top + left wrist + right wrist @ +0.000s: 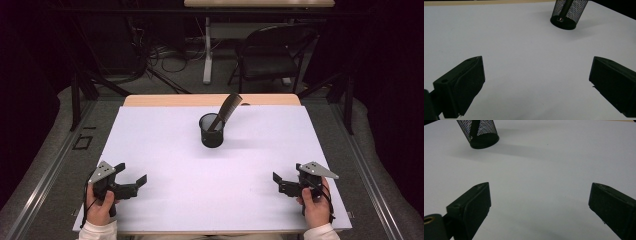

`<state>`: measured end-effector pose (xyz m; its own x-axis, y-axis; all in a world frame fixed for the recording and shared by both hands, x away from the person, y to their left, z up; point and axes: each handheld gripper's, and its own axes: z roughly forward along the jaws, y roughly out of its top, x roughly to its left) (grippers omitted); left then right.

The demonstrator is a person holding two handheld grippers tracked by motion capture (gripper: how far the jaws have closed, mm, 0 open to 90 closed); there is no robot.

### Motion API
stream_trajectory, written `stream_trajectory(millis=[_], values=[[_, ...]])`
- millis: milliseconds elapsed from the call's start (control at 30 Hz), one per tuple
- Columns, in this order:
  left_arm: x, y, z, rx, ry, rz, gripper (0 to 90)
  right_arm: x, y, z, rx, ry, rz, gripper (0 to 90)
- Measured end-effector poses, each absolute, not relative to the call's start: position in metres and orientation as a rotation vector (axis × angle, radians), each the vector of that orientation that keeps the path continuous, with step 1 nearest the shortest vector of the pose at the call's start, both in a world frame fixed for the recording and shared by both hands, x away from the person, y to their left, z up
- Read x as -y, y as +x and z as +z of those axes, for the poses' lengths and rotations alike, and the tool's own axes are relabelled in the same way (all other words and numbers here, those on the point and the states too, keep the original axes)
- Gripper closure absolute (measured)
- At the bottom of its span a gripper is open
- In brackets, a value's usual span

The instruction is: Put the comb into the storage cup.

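Both jaws spread wide, nothing held: left gripper at 7 o'clock, right gripper at 5 o'clock of mesh cup holding comb.

Black wire-mesh metal cup (matt), smooth white table.

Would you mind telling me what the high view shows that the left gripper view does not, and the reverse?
High view: the comb leaning out above the mesh cup, both hands, the right tool, and a chair beyond the table. Left gripper view: the cup's mesh wall and base up close, with the comb's lower end seen through it. Both: the cup on the white table and the open left tool.
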<state>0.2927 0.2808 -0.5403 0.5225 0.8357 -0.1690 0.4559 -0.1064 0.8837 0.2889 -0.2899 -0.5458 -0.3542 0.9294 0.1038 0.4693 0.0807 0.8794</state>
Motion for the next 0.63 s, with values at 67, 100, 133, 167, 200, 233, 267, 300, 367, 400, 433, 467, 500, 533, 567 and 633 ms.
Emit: stream_trajectory(millis=[67, 100, 133, 167, 200, 233, 267, 300, 367, 400, 433, 467, 500, 533, 567, 633], values=[[-0.2806, 0.2930, -0.5408, -1.090, 1.745, 0.463, 0.6, 0.2895, 0.2888, -0.5459, -1.870, 1.379, 1.223, 4.1], [-0.2803, 0.2930, -0.5409, -1.091, 1.745, 0.463, 0.6, 0.2893, 0.2888, -0.5459, -1.871, 1.376, 1.222, 4.1], [-0.2798, 0.2930, -0.5410, -1.092, 1.746, 0.463, 0.5, 0.2892, 0.2888, -0.5461, -1.871, 1.373, 1.222, 4.1], [-0.2795, 0.2930, -0.5411, -1.090, 1.748, 0.462, 0.5, 0.2890, 0.2888, -0.5462, -1.872, 1.375, 1.223, 4.1], [-0.2792, 0.2930, -0.5412, -1.089, 1.751, 0.462, 0.5, 0.2890, 0.2888, -0.5462, -1.872, 1.375, 1.220, 4.1], [-0.2791, 0.2931, -0.5413, -1.085, 1.755, 0.460, 0.5, 0.2889, 0.2888, -0.5463, -1.873, 1.375, 1.221, 4.1], [-0.2789, 0.2932, -0.5416, -1.084, 1.757, 0.459, 0.6, 0.2888, 0.2888, -0.5464, -1.872, 1.375, 1.223, 4.1], [-0.2786, 0.2933, -0.5418, -1.085, 1.758, 0.459, 0.5, 0.2888, 0.2889, -0.5465, -1.874, 1.371, 1.222, 4.1], [-0.2782, 0.2937, -0.5421, -1.087, 1.758, 0.459, 0.5, 0.2882, 0.2897, -0.5473, -1.866, 1.366, 1.232, 4.2], [-0.2783, 0.2939, -0.5420, -1.085, 1.758, 0.457, 0.6, 0.2881, 0.2894, -0.5470, -1.877, 1.373, 1.226, 4.2], [-0.2782, 0.2938, -0.5419, -1.084, 1.757, 0.459, 0.5, 0.2878, 0.2895, -0.5473, -1.878, 1.373, 1.227, 4.2], [-0.2782, 0.2937, -0.5417, -1.083, 1.758, 0.460, 0.5, 0.2880, 0.2896, -0.5475, -1.880, 1.370, 1.224, 4.2], [-0.2781, 0.2936, -0.5416, -1.081, 1.756, 0.461, 0.6, 0.2879, 0.2896, -0.5476, -1.880, 1.370, 1.224, 4.2], [-0.2780, 0.2934, -0.5414, -1.079, 1.756, 0.463, 0.6, 0.2880, 0.2896, -0.5476, -1.880, 1.369, 1.225, 4.2], [-0.2778, 0.2933, -0.5413, -1.078, 1.755, 0.466, 0.6, 0.2881, 0.2896, -0.5475, -1.878, 1.370, 1.227, 4.2], [-0.2774, 0.2934, -0.5409, -1.074, 1.752, 0.465, 0.5, 0.2882, 0.2897, -0.5475, -1.876, 1.372, 1.230, 4.2]])
